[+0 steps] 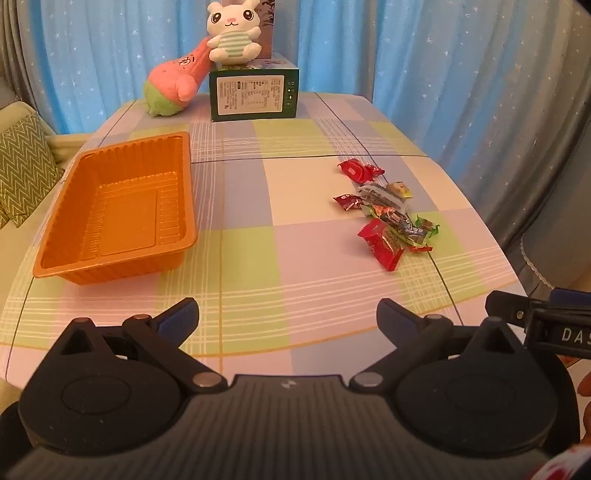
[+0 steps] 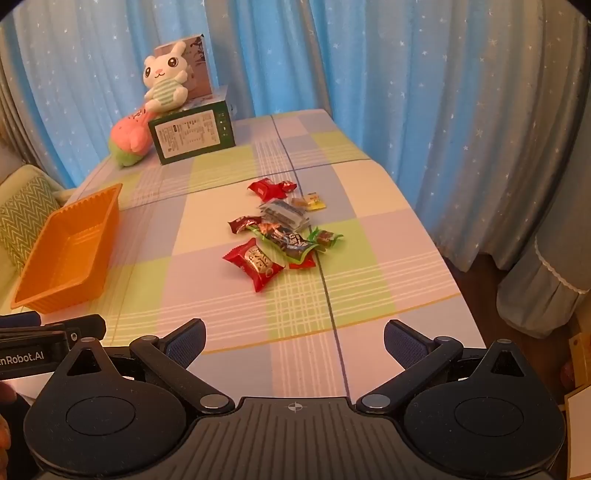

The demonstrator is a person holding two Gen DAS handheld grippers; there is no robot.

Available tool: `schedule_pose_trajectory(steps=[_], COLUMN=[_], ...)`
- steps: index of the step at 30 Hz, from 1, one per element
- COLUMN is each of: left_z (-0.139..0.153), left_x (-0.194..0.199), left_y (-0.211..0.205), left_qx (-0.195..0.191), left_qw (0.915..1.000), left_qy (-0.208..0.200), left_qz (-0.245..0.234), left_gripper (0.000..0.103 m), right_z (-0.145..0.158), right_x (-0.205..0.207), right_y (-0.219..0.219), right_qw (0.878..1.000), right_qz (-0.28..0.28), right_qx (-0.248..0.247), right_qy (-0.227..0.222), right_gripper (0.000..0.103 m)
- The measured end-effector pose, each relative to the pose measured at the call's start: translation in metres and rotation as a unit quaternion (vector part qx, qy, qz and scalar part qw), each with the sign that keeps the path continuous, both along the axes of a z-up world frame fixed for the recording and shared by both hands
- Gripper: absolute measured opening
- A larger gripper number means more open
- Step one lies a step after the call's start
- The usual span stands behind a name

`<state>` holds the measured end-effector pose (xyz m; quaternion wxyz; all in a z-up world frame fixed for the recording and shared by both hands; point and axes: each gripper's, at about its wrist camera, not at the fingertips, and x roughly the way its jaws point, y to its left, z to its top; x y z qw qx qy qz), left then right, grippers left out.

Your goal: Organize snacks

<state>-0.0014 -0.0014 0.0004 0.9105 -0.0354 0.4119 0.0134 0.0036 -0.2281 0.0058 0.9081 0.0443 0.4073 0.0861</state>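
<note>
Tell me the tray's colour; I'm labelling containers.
The tray is orange, ribbed plastic, and has nothing in it. It shows best in the left wrist view.

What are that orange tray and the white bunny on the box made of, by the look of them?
The orange tray looks like thin moulded plastic: glossy, with ribbed walls and a stepped floor, like food packaging. The white bunny looks like soft plush fabric, matt and fuzzy, with a striped cloth belly and stitched-looking face; its stuffing cannot be seen.
</note>
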Motion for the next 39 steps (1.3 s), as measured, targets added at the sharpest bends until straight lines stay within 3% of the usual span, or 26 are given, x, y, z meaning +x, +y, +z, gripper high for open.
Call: schedule_pose_trajectory(steps=[8,11,39], left_z=[-0.005,0.000,0.006], left_x=[0.008,0.004,0.001], left_y=[0.016,0.007,0.000], left_qx=[-0.037,-0.024,-0.025], left_qw=[0.9992,0.9997,0.9997], left_qy=[0.012,0.005,0.000], left_qz=[0.005,0.002,-0.001], left_gripper=[0.102,0.102,0.102], right_z=[0.004,0.003,0.008], right_x=[0.000,-0.001,0.000], right_y=[0.002,0.001,0.003], right_qw=[1.000,1.000,1.000], right_qz=[0.000,0.000,-0.001], right_qx=[-0.002,-0.003,-0.005], right_qy=[-0.001,-0.004,-0.009], right_gripper=[0.102,0.102,0.102])
